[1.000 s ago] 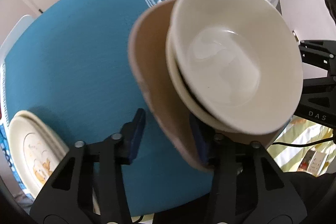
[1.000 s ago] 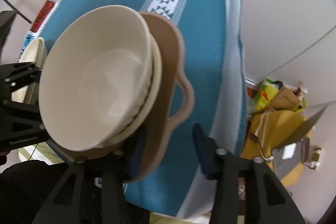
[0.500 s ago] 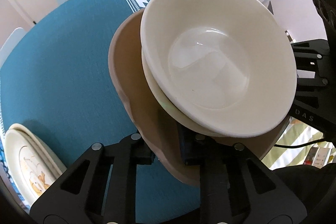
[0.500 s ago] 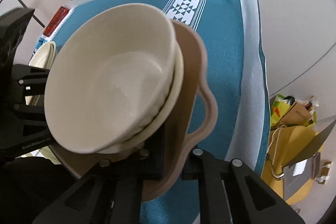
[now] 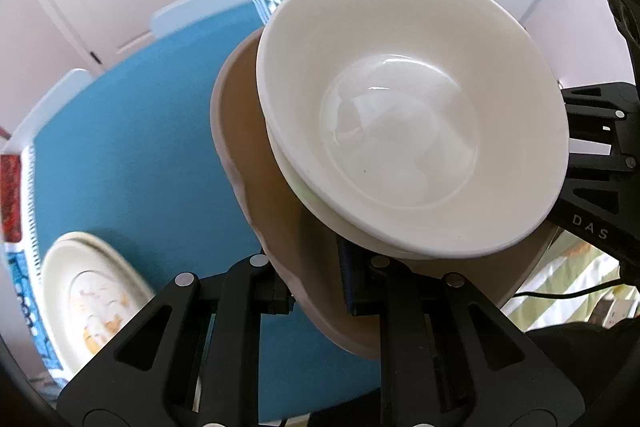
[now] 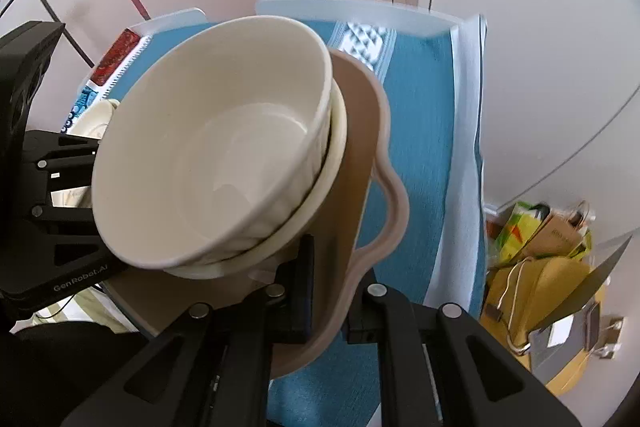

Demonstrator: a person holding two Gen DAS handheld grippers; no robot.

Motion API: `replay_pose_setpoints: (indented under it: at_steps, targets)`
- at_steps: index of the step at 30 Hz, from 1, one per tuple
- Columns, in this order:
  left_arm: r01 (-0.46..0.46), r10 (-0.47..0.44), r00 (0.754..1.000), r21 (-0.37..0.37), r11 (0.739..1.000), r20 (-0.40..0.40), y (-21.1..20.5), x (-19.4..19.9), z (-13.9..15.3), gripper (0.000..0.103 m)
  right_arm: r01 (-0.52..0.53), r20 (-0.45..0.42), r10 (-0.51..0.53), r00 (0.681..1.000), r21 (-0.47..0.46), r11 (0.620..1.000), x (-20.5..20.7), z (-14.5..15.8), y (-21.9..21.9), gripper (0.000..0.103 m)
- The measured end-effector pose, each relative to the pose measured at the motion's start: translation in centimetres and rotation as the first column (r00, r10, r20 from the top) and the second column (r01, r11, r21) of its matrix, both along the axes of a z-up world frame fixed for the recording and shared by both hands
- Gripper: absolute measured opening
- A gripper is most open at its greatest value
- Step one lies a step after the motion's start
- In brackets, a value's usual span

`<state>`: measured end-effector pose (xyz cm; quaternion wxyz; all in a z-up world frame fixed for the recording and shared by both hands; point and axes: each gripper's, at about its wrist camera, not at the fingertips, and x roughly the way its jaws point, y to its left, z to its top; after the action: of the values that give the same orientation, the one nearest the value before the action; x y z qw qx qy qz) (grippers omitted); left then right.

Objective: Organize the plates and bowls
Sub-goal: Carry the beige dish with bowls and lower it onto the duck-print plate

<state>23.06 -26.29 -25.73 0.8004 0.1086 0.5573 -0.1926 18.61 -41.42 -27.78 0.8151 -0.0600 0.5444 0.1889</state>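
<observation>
- Above the blue-clothed worktop, both hand-held grippers clamp a tan tray by opposite edges: left hand-held gripper, right hand-held gripper.
- Two stacked cream bowls sit on it.
- At 8 o'clock in the left view, a printed plate lies on the cloth.

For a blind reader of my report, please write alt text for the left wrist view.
The left claw is shut on the rim of a tan scalloped plate carrying two nested cream ceramic bowls, above a teal tablecloth. A cream illustrated plate lies lower left; the right claw's black frame shows at right.
</observation>
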Motion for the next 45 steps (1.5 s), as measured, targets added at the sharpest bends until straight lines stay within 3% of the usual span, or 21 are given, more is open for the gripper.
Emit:
replay_pose_setpoints:
  at_steps: [7,16,25,31,37,45]
  targets:
    - [-0.085,0.084,0.995,0.009,0.996,0.057,3.5,-1.5,4.8,0.014,-0.058,0.039,0.057,0.998,0.030,0.998,0.0,4.3,3.0,0.010]
    - [-0.153,0.152,0.985,0.004,0.988,0.086,11.1,-4.5,7.3,0.013,-0.119,0.064,0.117,0.991,0.028,0.992,-1.9,7.2,11.1,0.010]
    - [-0.120,0.118,0.991,0.028,0.992,0.065,21.7,-4.9,5.3,0.013,-0.064,0.021,0.064,0.998,0.043,0.997,-4.4,5.5,20.2,0.010]
    - [-0.047,0.046,0.998,0.041,0.998,0.036,25.9,-4.8,1.9,0.011,0.007,-0.032,-0.006,0.999,0.035,0.999,-5.5,2.2,24.7,0.010]
    - [-0.020,0.020,1.000,0.036,0.999,0.007,27.4,-3.9,-1.3,0.011,0.046,-0.074,-0.045,0.996,0.010,0.999,-5.7,-0.3,26.3,0.010]
    - [-0.026,0.027,1.000,0.013,1.000,-0.004,27.3,-3.3,-2.1,0.011,0.062,-0.074,-0.062,0.995,-0.006,0.998,-5.1,-0.9,26.7,0.010]
